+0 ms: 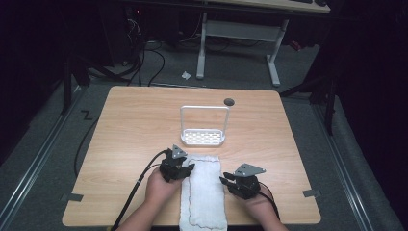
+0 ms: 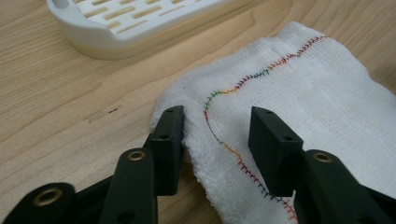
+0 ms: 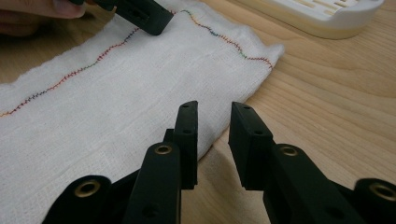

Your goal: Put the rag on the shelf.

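On the near half of the wooden counter [image 1: 130,120] a white cloth [image 1: 204,192] with a coloured stitched hem lies flat, running from the near edge toward a white slotted rack [image 1: 203,136] with an upright frame. Both claws are released. The left claw [image 2: 215,135] straddles the cloth's far left corner, one jaw just off the edge and one over the fabric. The right claw [image 3: 212,140] sits at the cloth's right edge, its jaws spread across it. My judgement: closing too shallow could catch only a few threads, letting the corner slip; uneven pulls could bunch the cloth against the rack.
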